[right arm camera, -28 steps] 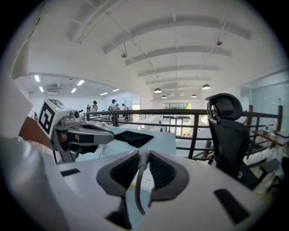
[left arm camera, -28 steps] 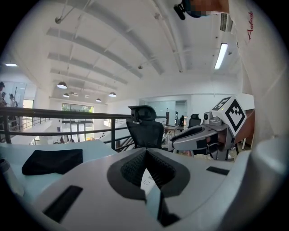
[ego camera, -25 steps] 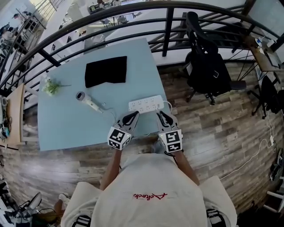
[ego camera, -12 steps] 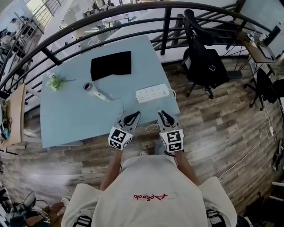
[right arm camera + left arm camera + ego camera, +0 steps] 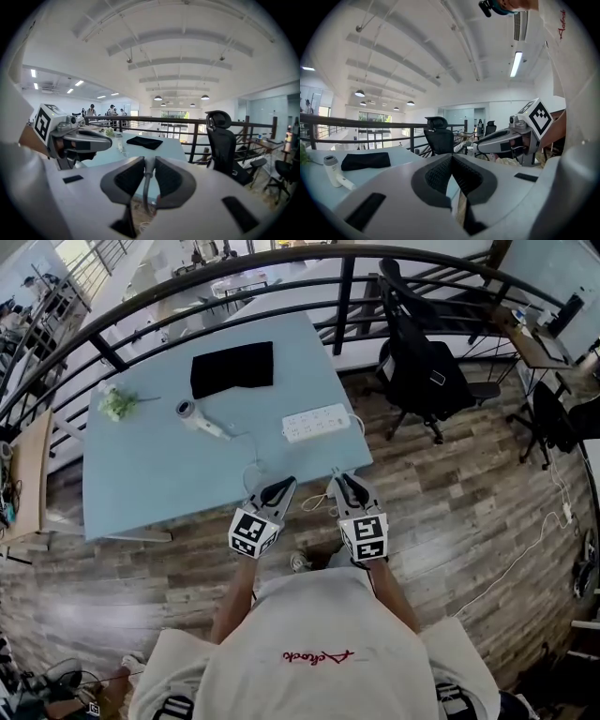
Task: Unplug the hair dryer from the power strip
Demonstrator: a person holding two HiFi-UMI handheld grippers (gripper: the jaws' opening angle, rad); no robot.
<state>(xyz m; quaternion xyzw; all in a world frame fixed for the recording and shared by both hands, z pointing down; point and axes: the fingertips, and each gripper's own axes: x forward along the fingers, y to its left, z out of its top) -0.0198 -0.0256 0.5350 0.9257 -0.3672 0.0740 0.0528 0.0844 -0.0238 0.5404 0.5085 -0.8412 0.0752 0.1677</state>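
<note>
Left tool (image 5: 452, 156) closed, empty. Right tool (image 5: 149, 160) pinching grey cord (image 5: 145, 190). Hair dryer (image 5: 192, 415), power strip (image 5: 317, 423) on table (image 5: 141, 488).

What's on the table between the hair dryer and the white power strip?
Head view: only the thin cord of the hair dryer crosses bare blue table before the power strip.

White hair dryer (image 5: 194, 415) lying flat, its cord (image 5: 146, 183) apparently unplugged, white power strip (image 5: 316, 423) nearby
</note>
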